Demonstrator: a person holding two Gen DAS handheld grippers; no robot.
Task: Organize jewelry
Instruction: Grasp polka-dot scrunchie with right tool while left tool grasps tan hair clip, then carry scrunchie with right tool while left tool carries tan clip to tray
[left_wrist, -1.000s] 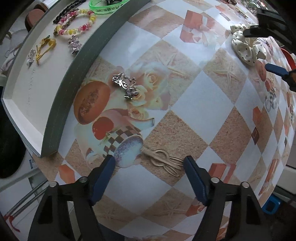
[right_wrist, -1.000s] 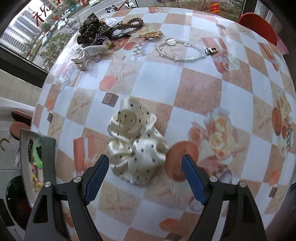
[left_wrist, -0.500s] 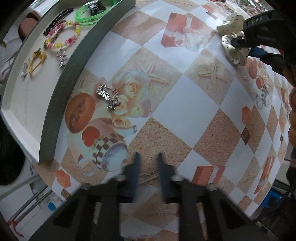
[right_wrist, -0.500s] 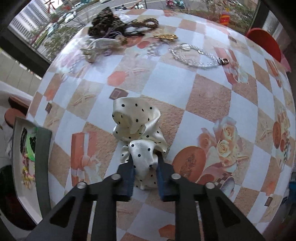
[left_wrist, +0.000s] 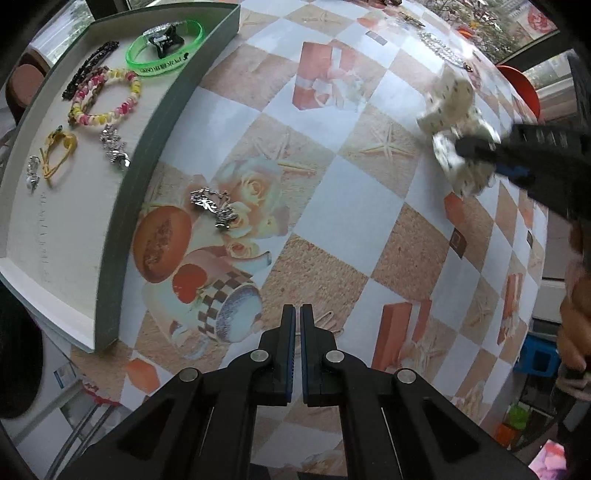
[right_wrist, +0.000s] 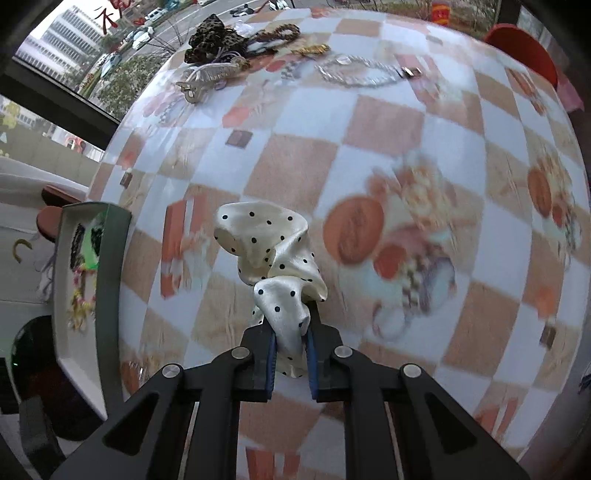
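Right wrist: jaws closing on dotted scrunchie (right_wrist: 275, 254); left jaws closed; wristband (left_wrist: 166, 48) lettering unreadable.

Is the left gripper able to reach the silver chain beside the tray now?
Probably yes: only bare tablecloth lies between left gripper and silver chain, though its shut jaws must open first.
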